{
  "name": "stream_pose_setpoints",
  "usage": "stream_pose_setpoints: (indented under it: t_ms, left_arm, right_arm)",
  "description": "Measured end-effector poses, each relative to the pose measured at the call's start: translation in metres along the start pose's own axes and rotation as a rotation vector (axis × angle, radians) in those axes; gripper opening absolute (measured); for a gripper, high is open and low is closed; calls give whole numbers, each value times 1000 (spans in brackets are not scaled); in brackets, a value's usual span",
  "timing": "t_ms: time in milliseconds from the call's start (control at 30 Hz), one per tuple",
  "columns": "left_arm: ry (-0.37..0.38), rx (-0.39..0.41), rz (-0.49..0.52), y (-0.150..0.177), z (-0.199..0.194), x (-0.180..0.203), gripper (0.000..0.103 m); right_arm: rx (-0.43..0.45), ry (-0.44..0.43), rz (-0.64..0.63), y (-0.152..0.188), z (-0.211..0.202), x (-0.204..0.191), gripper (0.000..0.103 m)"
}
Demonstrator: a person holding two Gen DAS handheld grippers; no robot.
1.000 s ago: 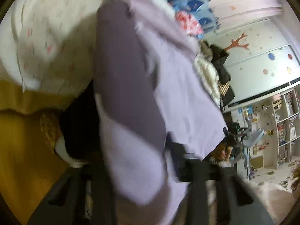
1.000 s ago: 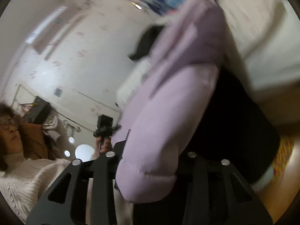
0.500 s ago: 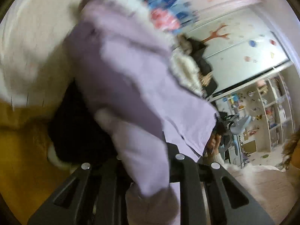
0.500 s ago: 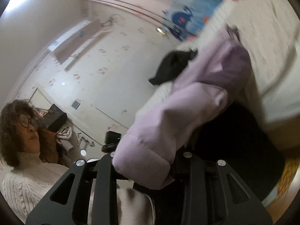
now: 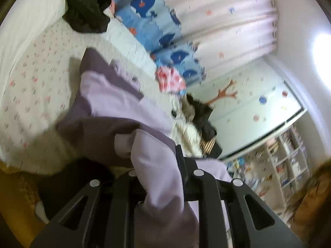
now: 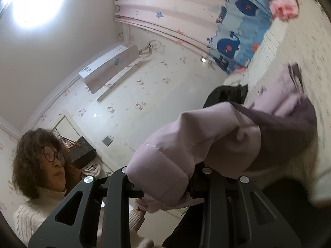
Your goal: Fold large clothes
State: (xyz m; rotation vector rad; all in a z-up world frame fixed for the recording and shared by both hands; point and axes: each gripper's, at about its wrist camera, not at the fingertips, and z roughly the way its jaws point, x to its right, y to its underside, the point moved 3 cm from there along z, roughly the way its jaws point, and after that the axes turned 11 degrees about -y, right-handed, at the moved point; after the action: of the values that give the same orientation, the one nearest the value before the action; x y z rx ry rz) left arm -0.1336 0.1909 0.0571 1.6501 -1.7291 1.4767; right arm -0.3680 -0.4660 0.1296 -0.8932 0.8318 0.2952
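A large lilac and dark purple padded jacket (image 5: 115,103) lies partly on the bed, one end lifted. My left gripper (image 5: 163,175) is shut on a fold of the jacket, which drapes over its fingers. My right gripper (image 6: 163,177) is shut on a lilac padded sleeve of the jacket (image 6: 186,148), held up in the air. The fingertips of both grippers are hidden by cloth.
The bed has a white flowered sheet (image 5: 35,86). A black garment (image 5: 86,6) lies near a white pillow (image 5: 26,16). Blue whale-print bedding (image 5: 153,26), a pink cloth (image 5: 169,80) and more piled clothes (image 5: 198,122) lie along the far side. A person (image 6: 41,165) stands at left. Shelves (image 5: 285,165) stand at right.
Both grippers have lifted and swung with the jacket. The jacket now spreads further over the bed, and more of the bed, curtain and wall is in view.
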Motion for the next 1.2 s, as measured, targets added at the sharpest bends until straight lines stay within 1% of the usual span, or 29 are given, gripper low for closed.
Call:
stream_pose_setpoints:
  t_ms: [67, 200, 367, 433, 500, 533, 567, 633, 667, 733, 767, 800, 833, 867, 933, 1067, 1133, 1200]
  left_arm:
    - [5, 30, -12, -17, 2, -2, 19]
    - [11, 79, -46, -60, 25, 2, 19]
    - [-25, 125, -73, -111, 53, 2, 19]
    - [-58, 160, -77, -136, 67, 1, 19]
    - [-97, 194, -88, -156, 82, -6, 19]
    - [-118, 210, -99, -165, 93, -13, 19]
    - [-130, 215, -112, -169, 103, -20, 19]
    - [-195, 224, -137, -181, 134, -41, 19]
    - [-226, 227, -152, -185, 148, -51, 19]
    - [-315, 225, -184, -189, 183, -82, 19]
    - [-354, 227, -183, -188, 195, -91, 19]
    - [-429, 227, -167, -185, 215, -105, 19]
    - [-465, 227, -150, -183, 225, -112, 19]
    - [-519, 240, -110, -179, 238, -117, 19]
    - [-568, 267, -56, -173, 245, -117, 20]
    - [-625, 303, 19, -168, 244, -107, 20]
    - [-660, 318, 58, -164, 242, -99, 20]
    - [-686, 327, 75, -163, 245, -97, 20]
  right_arm:
    - [-8, 6, -12, -19, 13, 3, 28]
    - [10, 40, -14, -66, 43, 22, 28]
    - [45, 115, -5, -121, 82, 57, 28]
    - [79, 149, 12, -146, 95, 80, 28]
    - [130, 206, 45, -170, 105, 113, 28]
    - [149, 218, 78, -179, 109, 131, 28]
    - [155, 249, 99, -189, 115, 154, 28]
    - [160, 321, 122, -195, 122, 192, 28]
    - [173, 365, 162, -197, 126, 225, 28]
    - [175, 463, 208, -193, 128, 271, 28]
    - [174, 506, 235, -190, 129, 295, 28]
    - [167, 557, 248, -186, 129, 316, 28]
    - [162, 588, 253, -183, 129, 330, 27]
    - [165, 607, 261, -181, 129, 346, 27]
    - [161, 618, 253, -177, 129, 358, 26]
    - [144, 624, 235, -168, 125, 367, 25]
    - [141, 632, 231, -165, 124, 367, 25]
    - [134, 648, 227, -164, 124, 363, 25]
